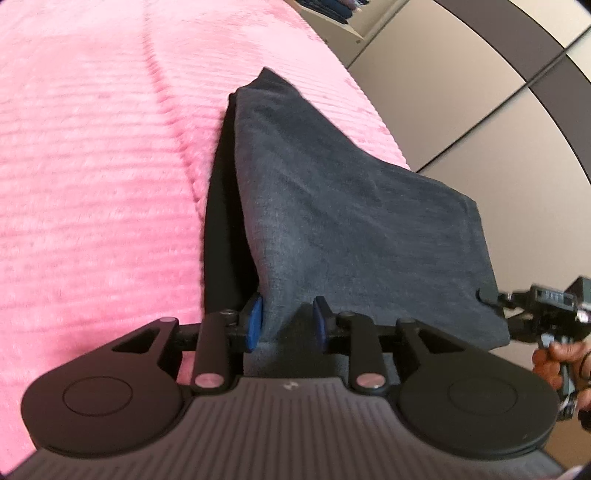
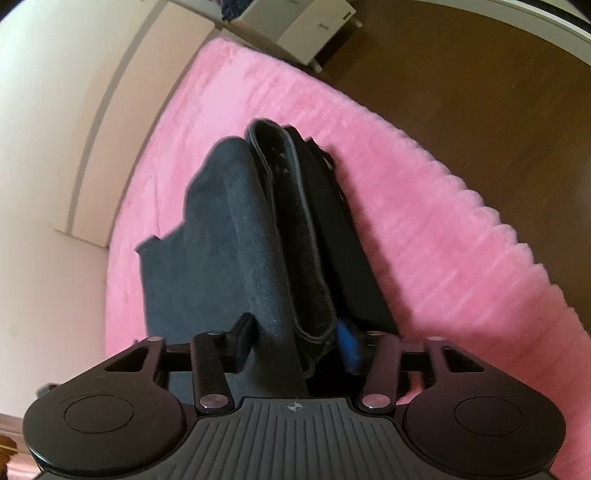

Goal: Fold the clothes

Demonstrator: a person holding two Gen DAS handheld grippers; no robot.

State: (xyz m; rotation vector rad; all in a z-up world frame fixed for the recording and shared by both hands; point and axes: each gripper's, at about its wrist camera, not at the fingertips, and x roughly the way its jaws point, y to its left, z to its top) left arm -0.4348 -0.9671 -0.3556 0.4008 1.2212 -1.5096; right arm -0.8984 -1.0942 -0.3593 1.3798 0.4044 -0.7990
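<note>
A dark grey garment (image 1: 351,206) is stretched over the pink fleece bed cover (image 1: 92,184), with one end lying on the cover and the near end raised. My left gripper (image 1: 288,321) has the garment's near edge between its blue pads (image 1: 254,321), and the cloth fills the gap. In the left wrist view my right gripper (image 1: 489,297) holds the garment's right corner, with a hand behind it. In the right wrist view the garment (image 2: 229,229) shows folded layers with a black seamed band, bunched between the right gripper's (image 2: 295,347) pads.
The bed's edge (image 2: 480,206) drops to a dark wooden floor (image 2: 480,92) on the right. A white cabinet (image 2: 317,29) stands beyond the far end. A pale wall and panel (image 2: 55,129) run along the bed's left side.
</note>
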